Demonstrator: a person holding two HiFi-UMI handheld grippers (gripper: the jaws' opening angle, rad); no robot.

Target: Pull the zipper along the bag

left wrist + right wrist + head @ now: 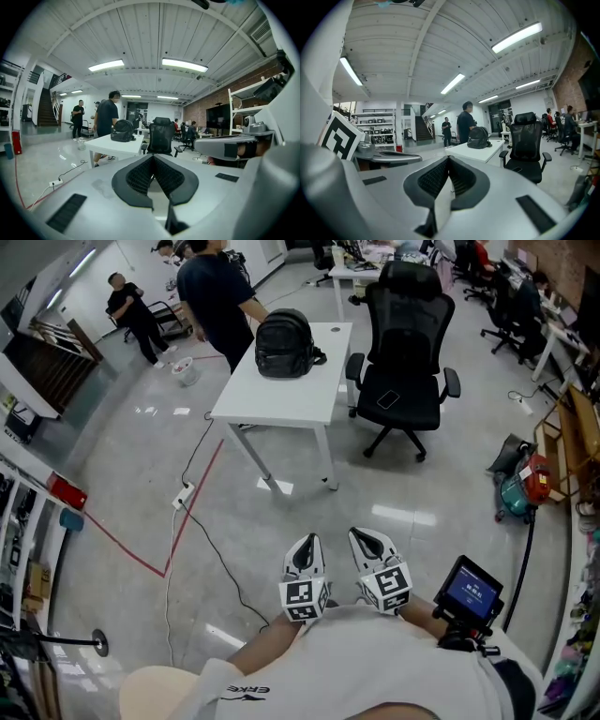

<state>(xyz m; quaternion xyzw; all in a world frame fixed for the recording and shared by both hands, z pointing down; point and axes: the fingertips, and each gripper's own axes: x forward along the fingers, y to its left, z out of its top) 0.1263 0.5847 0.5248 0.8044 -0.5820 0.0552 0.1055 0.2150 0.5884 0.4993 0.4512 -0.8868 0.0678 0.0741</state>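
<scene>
Both clenched and empty, left claw (306, 547) beside right claw (367, 542); bag (284, 343) well ahead at tabletop (291, 395) far edge, left nearer

Person seen from above: a white top (375, 662) with dark lettering (it reads ERKE) on the left sleeve (246, 694). The left gripper (307, 549) and right gripper (366, 542) have pale grey shells. Black ribbed pads (138, 176) line the jaws, and each gripper carries a white cube (302, 598) with black square markers. A black unit (472, 589) with a blue screen sits at the right wrist.
</scene>
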